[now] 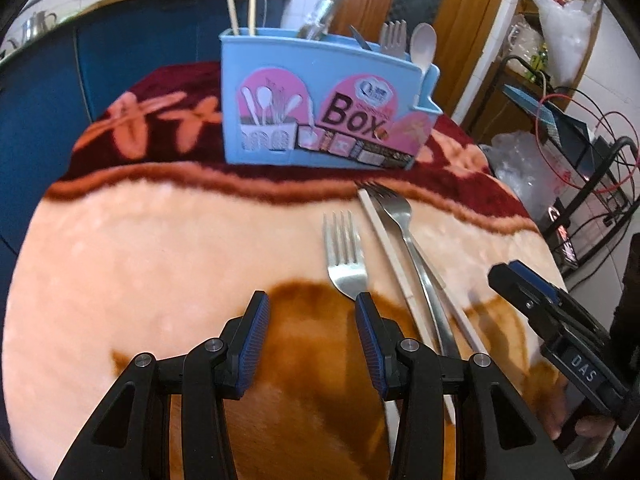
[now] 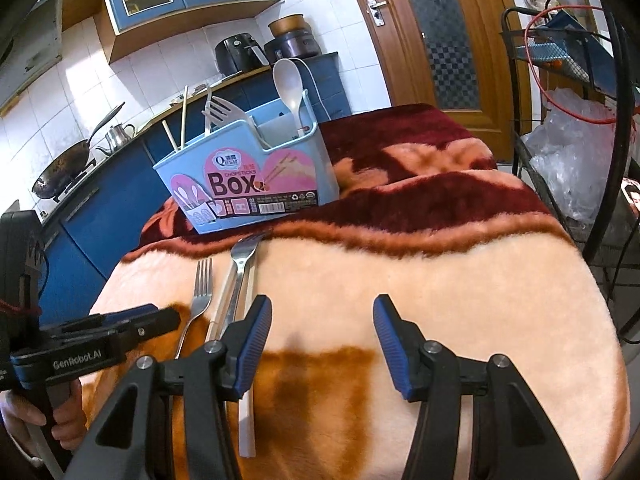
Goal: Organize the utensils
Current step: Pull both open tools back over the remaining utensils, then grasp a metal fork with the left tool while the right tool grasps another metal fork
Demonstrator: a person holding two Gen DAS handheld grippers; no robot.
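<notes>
A light blue utensil box (image 1: 320, 112) (image 2: 248, 184) stands at the back of the blanket-covered table (image 1: 160, 240), with chopsticks, forks and a white spoon (image 2: 288, 80) in it. On the blanket lie a short fork (image 1: 346, 256) (image 2: 202, 288), a longer fork (image 1: 400, 216) (image 2: 242, 256) and pale chopsticks (image 1: 384, 240) (image 2: 248, 420). My left gripper (image 1: 311, 304) (image 2: 168, 318) hovers open, its right finger beside the short fork's neck and nothing between its pads. To its right my right gripper (image 2: 322, 312) (image 1: 516, 280) is open over bare blanket, its left finger above the longer fork and chopsticks.
Behind the table run blue kitchen cabinets (image 2: 100, 208) with a wok (image 2: 60, 168) and a kettle (image 2: 118, 134) on the counter. A wooden door (image 2: 432, 32) is at the back. A black wire rack (image 2: 560, 80) with plastic bags and cables stands close to the table's right edge.
</notes>
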